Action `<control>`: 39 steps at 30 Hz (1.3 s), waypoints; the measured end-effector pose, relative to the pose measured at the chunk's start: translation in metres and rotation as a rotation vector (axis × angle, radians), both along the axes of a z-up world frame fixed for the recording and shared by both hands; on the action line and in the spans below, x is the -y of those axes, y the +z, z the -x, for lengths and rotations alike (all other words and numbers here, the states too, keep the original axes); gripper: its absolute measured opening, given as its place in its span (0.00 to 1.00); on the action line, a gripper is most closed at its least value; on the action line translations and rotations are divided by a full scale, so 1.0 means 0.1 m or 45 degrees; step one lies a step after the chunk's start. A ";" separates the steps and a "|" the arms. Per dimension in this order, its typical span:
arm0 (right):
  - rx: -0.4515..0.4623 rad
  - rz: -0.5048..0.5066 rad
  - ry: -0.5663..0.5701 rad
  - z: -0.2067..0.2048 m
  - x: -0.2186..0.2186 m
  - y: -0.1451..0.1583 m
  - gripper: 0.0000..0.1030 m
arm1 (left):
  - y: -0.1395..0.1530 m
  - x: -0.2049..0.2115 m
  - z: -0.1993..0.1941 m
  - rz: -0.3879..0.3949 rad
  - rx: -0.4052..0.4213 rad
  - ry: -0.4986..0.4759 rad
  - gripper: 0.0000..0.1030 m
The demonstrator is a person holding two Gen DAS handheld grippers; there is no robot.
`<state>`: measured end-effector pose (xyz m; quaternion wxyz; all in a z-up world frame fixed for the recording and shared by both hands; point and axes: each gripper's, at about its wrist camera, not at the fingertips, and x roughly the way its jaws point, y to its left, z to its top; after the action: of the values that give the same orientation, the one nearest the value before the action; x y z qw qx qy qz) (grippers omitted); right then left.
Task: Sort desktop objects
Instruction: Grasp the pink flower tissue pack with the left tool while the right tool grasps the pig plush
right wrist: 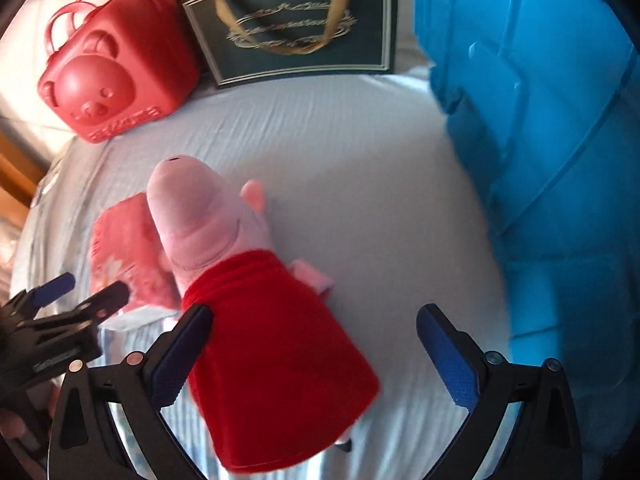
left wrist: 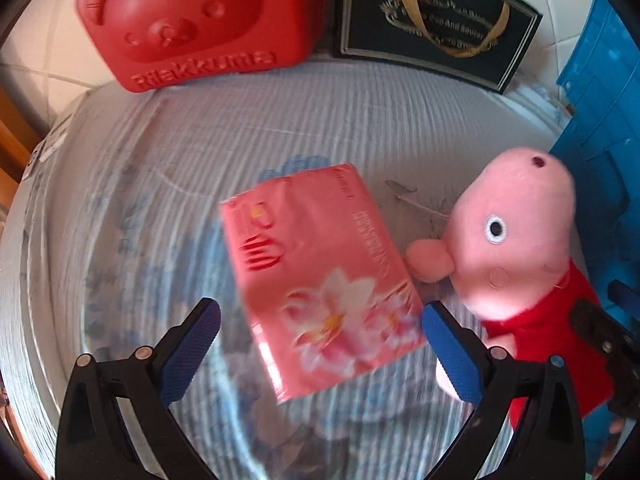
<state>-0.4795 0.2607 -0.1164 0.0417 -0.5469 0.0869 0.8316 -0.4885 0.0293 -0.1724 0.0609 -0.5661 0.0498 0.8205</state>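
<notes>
A pink tissue pack [left wrist: 320,276] with a flower print lies on the pale striped cloth [left wrist: 280,128]. My left gripper [left wrist: 320,340] is open and hangs just above the pack's near end, one finger on each side. A pink pig plush in a red dress [left wrist: 516,248] lies to the right of the pack. In the right wrist view the plush [right wrist: 248,300] lies between my right gripper's open fingers; the right gripper [right wrist: 314,344] is over its red dress. The tissue pack [right wrist: 124,256] shows left of the plush, with the left gripper [right wrist: 82,288] over it.
A red bear-face box [left wrist: 192,20] stands at the back left, also in the right wrist view [right wrist: 116,76]. A dark gift bag with gold handles [left wrist: 440,20] stands beside it [right wrist: 296,28]. A blue plastic crate [left wrist: 600,160] fills the right side [right wrist: 540,140].
</notes>
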 end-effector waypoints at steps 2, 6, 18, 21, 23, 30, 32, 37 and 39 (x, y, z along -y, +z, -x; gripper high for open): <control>0.007 -0.004 0.029 0.03 -0.01 0.01 1.00 | -0.11 -0.08 0.06 0.033 0.038 -0.017 0.99; 0.018 -0.018 0.071 0.06 0.05 0.03 1.00 | -0.06 0.04 -0.07 0.005 0.028 -0.022 0.89; 0.119 -0.023 0.298 0.21 0.71 -0.04 0.88 | -0.01 0.70 -0.51 0.033 0.060 0.043 0.87; 0.159 -0.016 0.339 0.22 0.83 -0.11 0.89 | -0.02 0.72 -0.49 0.031 0.057 0.037 0.87; 0.193 -0.004 0.368 0.27 0.91 -0.19 0.89 | -0.03 0.72 -0.49 0.027 0.055 0.036 0.87; 0.288 0.105 0.398 0.36 1.08 -0.42 0.91 | -0.05 0.72 -0.48 0.023 0.063 0.044 0.87; 0.306 0.113 0.407 0.37 1.13 -0.47 0.91 | -0.05 0.72 -0.48 0.026 0.062 0.040 0.87; 0.272 0.109 0.425 0.36 1.21 -0.42 0.73 | -0.03 0.75 -0.51 0.024 0.044 0.043 0.83; 0.255 0.088 0.432 0.35 1.25 -0.39 0.71 | -0.01 0.78 -0.52 0.021 0.034 0.052 0.83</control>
<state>-0.5148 0.1355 -0.1558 -0.1095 -0.6347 0.0172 0.7648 -0.4360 -0.0487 -0.1731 0.0399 -0.5786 0.0442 0.8135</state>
